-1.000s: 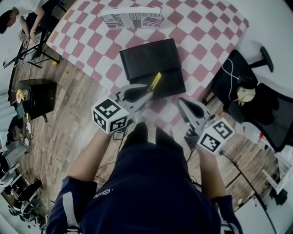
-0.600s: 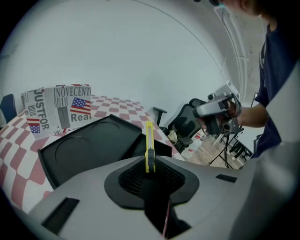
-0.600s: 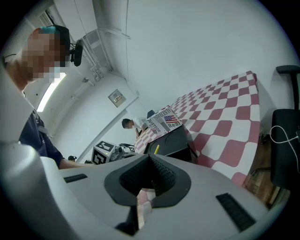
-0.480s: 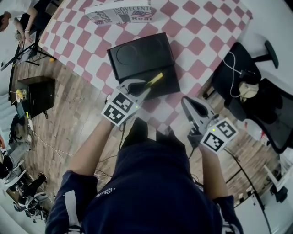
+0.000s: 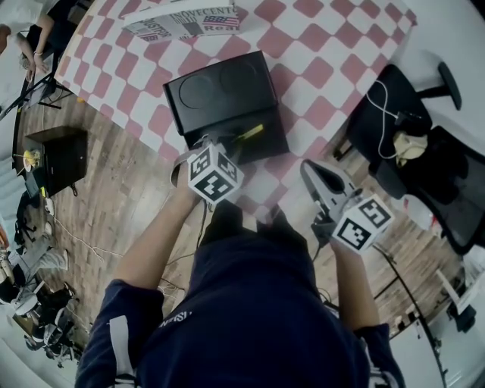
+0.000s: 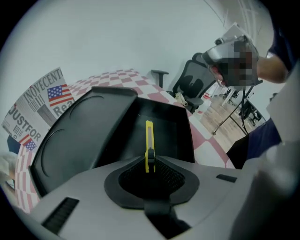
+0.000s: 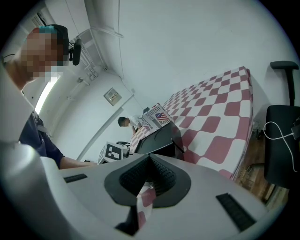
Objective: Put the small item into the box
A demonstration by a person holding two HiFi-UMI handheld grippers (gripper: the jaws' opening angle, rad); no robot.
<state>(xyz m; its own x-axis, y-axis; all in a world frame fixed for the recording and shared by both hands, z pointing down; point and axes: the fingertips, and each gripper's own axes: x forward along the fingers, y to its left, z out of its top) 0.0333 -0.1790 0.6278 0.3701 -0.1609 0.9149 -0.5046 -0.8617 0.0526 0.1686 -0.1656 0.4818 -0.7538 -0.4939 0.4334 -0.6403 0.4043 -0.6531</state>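
Note:
A black box [image 5: 267,148] stands open on the checkered table [image 5: 326,72], its lid [image 5: 216,87] folded back on the far side. My left gripper [image 5: 227,145] is shut on a yellow utility knife [image 5: 249,133]. In the left gripper view the utility knife [image 6: 149,139] sticks out straight ahead of the left gripper [image 6: 149,161], over the box's dark inside [image 6: 161,133]; the lid [image 6: 79,136] lies to the left. My right gripper [image 5: 309,168] hangs at the table's near edge, right of the box, shut with nothing in it. In its own view the right gripper [image 7: 149,158] faces the box [image 7: 159,136].
A newspaper-print package [image 5: 186,21] stands at the table's far side. A black office chair [image 5: 405,144] with a white cable is close on the right. A black case [image 5: 64,155] sits on the wooden floor to the left. People work at the far upper left.
My left gripper has swung forward and turned, carrying the yellow knife from the box's near edge to over its open inside. The right gripper has barely moved.

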